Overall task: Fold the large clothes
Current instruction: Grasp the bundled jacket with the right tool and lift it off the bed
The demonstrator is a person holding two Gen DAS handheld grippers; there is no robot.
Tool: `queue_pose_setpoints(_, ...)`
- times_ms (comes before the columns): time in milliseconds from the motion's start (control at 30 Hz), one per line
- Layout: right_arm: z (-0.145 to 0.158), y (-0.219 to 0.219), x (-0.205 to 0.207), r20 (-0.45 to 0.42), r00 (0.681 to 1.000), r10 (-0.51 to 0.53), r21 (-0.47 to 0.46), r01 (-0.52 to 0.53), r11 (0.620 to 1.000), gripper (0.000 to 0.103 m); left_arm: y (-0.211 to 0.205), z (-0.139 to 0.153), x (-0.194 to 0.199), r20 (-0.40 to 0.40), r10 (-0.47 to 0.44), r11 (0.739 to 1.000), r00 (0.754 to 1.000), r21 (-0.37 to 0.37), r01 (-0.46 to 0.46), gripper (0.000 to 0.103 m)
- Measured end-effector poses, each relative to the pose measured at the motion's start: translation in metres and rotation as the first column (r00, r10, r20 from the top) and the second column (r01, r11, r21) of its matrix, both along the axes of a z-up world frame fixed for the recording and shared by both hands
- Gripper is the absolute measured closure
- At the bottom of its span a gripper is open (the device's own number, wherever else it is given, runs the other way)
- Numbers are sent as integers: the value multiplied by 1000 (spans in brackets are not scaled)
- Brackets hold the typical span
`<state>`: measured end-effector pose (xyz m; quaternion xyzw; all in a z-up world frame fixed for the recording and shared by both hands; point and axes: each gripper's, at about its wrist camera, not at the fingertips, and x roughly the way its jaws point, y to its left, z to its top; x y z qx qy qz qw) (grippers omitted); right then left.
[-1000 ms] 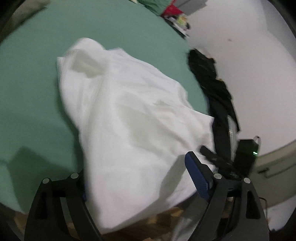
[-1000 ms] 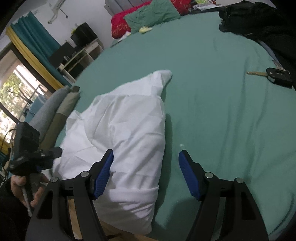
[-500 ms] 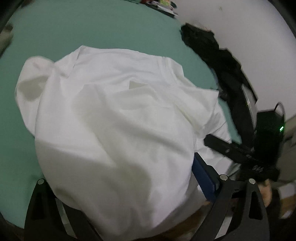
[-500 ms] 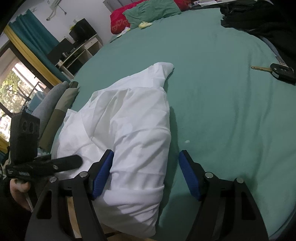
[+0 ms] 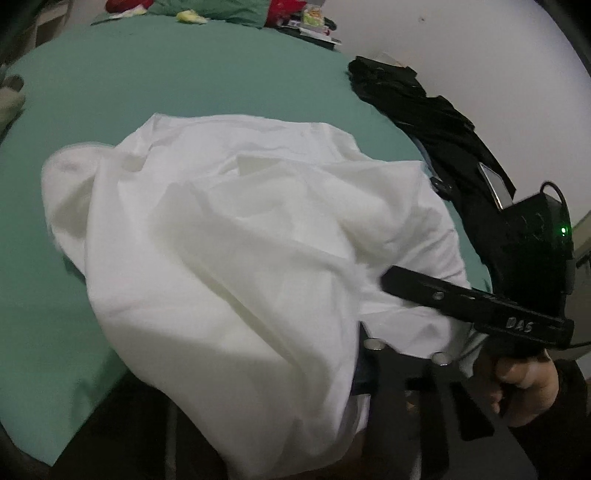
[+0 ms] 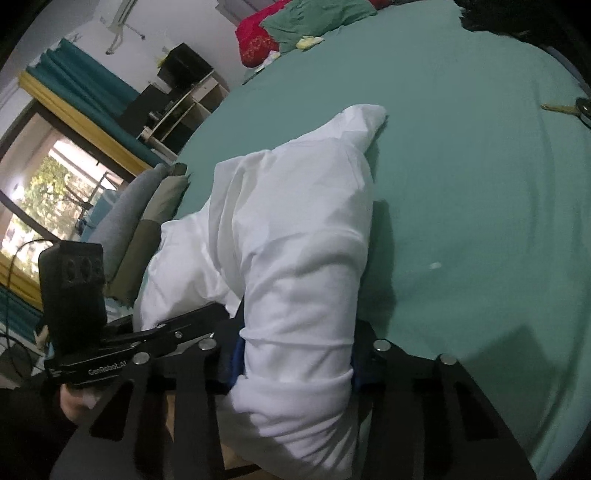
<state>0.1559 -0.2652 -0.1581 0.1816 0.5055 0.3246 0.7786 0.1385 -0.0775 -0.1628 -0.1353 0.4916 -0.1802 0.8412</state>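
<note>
A bed (image 6: 461, 155) covered in a green sheet is what everything's laid out on. A crumpled white garment (image 5: 229, 251) is heaped near the bed's front edge, with part of it draped over that edge. Dark clothes (image 5: 413, 99) are piled along the right edge. A key (image 6: 565, 109) is seen lying flat further in from there. Red and green pillows (image 6: 295, 26) are stacked at the far end, and a grey cushion (image 6: 125, 218) is propped at the left edge.

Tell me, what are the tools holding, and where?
The right tool pinches the crumpled white cloth garment at its near bunched edge. The left tool's grip is hidden.
</note>
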Motion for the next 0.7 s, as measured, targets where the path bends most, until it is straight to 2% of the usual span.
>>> queue_pose_setpoints(100, 6, 2, -2, 34, 999, -3, -12, 4, 1000, 70, -8, 6, -3, 23, -5, 999, 1000, 32, 4, 75)
queue_pose_setpoints(300, 23, 5, -7, 113, 994, 8, -22, -5, 1000, 72, -3, 19, -6, 41, 9, 1000, 999, 13, -9, 76)
queue_pose_setpoints(500, 42, -8, -12, 165, 986, -19, 40, 12, 999, 73, -5, 46, -14, 106, -10, 999, 994, 35, 7, 76)
queue_pose_setpoints(700, 65, -10, -23, 227, 973, -48, 73, 32, 997, 73, 0, 70, -21, 144, -12, 1000, 989, 22, 9, 76)
